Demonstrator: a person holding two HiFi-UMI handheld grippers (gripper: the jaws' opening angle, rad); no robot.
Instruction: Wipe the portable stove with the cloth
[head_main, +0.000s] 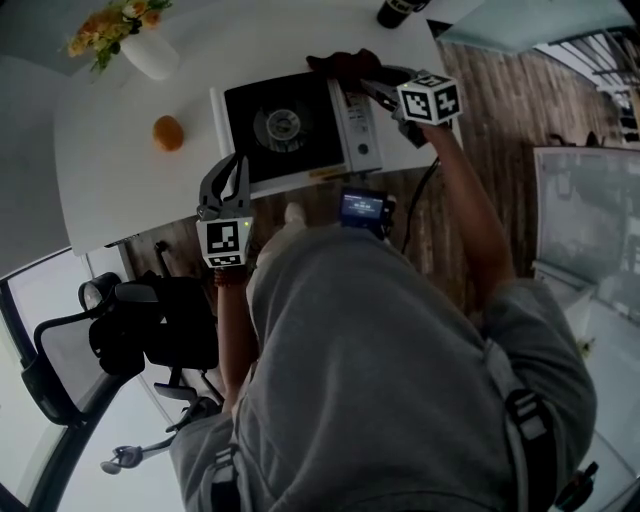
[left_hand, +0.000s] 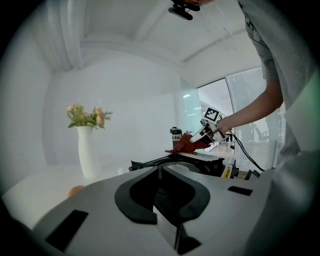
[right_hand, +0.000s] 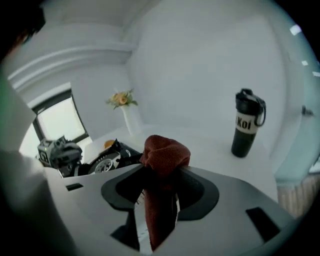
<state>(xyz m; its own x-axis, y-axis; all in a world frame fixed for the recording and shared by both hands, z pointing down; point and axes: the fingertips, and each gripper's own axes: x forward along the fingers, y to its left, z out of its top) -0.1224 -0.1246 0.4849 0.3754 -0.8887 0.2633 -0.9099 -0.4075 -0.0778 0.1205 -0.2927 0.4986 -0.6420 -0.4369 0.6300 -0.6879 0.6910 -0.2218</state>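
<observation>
Crumpled rust-red cloth (right_hand: 166, 150), black-topped stove (head_main: 285, 130)

A white table (head_main: 110, 190) stands at 11 o'clock in the head view, wood floor (head_main: 500, 110) at 1 o'clock, a black chair (head_main: 160, 330) at 8 o'clock. The walls (left_hand: 135, 100) are white; a window (left_hand: 245, 90) gives daylight.

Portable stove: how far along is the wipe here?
Done: the cloth is picked up, pinched in the jaws of the right gripper. In hand: it sits at the far edge of the stove, while the shut, empty left gripper is at the near-left corner. Left: the wiping itself; no wiped area can be told apart.
</observation>
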